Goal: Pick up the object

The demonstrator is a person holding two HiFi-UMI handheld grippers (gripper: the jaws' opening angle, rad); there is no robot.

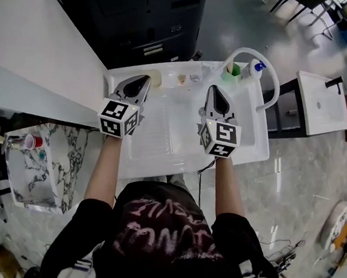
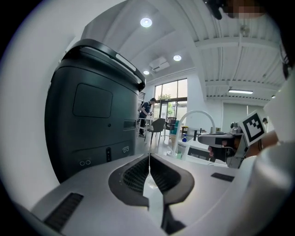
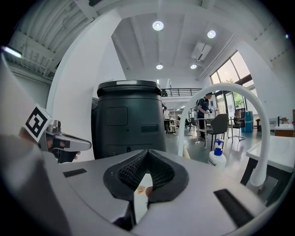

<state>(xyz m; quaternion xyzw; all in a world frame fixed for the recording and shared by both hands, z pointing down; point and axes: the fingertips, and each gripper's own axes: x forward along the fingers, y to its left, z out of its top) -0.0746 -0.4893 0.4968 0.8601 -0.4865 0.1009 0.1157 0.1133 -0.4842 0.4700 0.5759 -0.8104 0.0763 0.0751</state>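
Room: open workshop, with a tall dark machine (image 1: 142, 16) at upper centre behind the white surface (image 1: 159, 158).
Left gripper (image 1: 147, 79): my fingers (image 2: 133, 177) are clenched on nothing, at the surface's upper left.
Right gripper (image 1: 213, 89): my fingers are clenched here too, and empty.
Object: small pieces (image 1: 182, 78) lie on the far edge between my gripper tips, touching neither. I cannot tell which one is meant.
Upper right: green cup (image 1: 231, 74), spray bottle (image 1: 254, 68).

White plastic sink table (image 1: 159, 155): green plastic cup (image 1: 231, 71) at far edge, white blue-capped spray bottle (image 1: 254, 68) just right of it. Large dark boxy machine (image 1: 142, 16) behind far edge. Left tongs (image 1: 144, 78) above table near far left corner.
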